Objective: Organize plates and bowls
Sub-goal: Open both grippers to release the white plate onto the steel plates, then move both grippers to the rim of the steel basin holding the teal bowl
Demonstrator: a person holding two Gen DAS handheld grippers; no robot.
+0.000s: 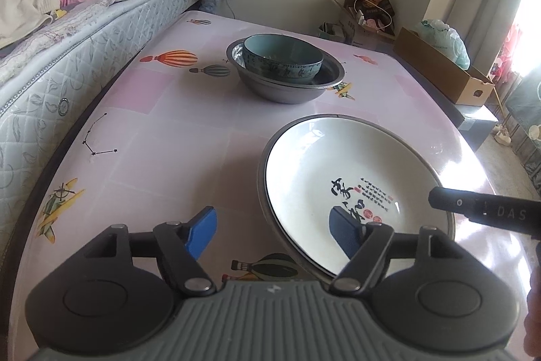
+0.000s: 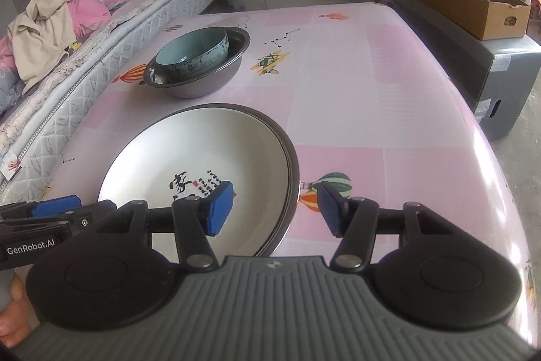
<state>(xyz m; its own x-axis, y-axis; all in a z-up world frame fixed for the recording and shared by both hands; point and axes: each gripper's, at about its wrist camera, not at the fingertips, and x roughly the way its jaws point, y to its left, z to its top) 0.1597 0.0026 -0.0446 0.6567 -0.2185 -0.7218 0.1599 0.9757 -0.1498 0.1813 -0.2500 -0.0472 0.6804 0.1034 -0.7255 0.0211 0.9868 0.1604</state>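
**Left wrist view: grippers flank plate stack**

Left gripper point(image 1: 274, 234) and right gripper point(image 2: 275, 208) gape wide, holding nothing, each straddling the rim of the white plate point(image 2: 203, 151) stacked on the near pink table point(image 2: 372, 90). Glazed, inscribed ceramic looks stiff, slick, breakable; the rim suits gripping. Beyond, a teal bowl point(image 1: 282, 58) nests in a steel basin point(image 1: 287, 88).

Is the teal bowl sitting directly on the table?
No, the teal bowl sits inside the metal basin.
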